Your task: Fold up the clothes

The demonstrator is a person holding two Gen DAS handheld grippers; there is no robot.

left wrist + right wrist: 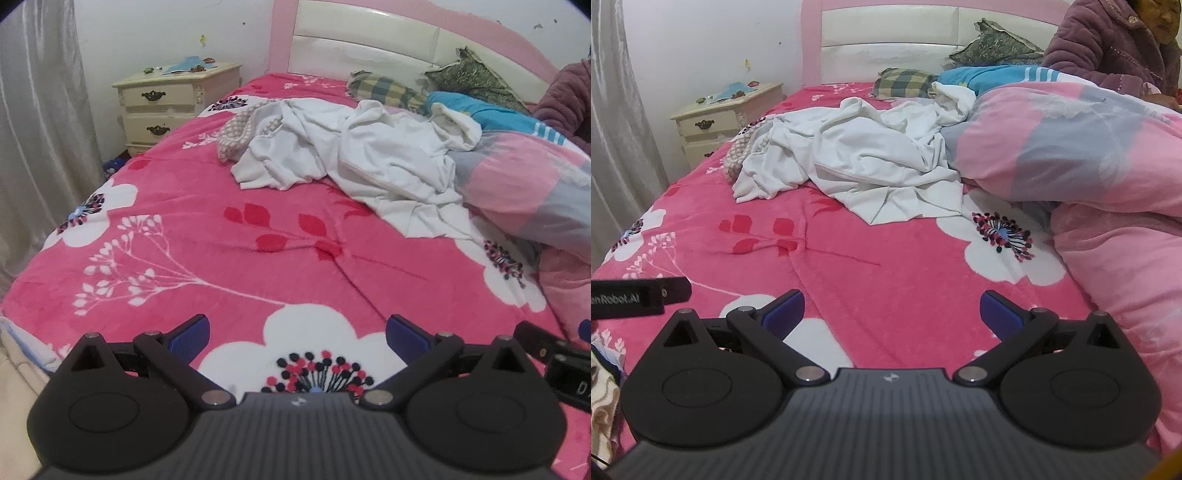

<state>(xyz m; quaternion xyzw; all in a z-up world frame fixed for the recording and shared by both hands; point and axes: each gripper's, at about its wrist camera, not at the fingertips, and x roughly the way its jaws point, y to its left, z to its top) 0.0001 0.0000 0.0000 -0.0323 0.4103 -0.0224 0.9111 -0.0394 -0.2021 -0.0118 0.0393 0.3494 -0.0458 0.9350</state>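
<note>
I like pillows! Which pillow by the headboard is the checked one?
The checked pillow lying flat, left of the leafy green pillow that leans against the headboard.

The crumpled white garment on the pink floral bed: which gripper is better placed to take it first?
Probably the right gripper: the crumpled white garment lies nearly straight ahead of it, its near corner closest. The left gripper sees it off to its right. Both are open.

Fleecy matt bedspread (207, 236), thin creased cotton-like white garment (332, 155), glossy headboard (369, 40).

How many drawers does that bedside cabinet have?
2 showing: the upper drawer sits right under the cabinet's top, and the lower drawer is just beneath it. The bed may hide more lower down.
</note>
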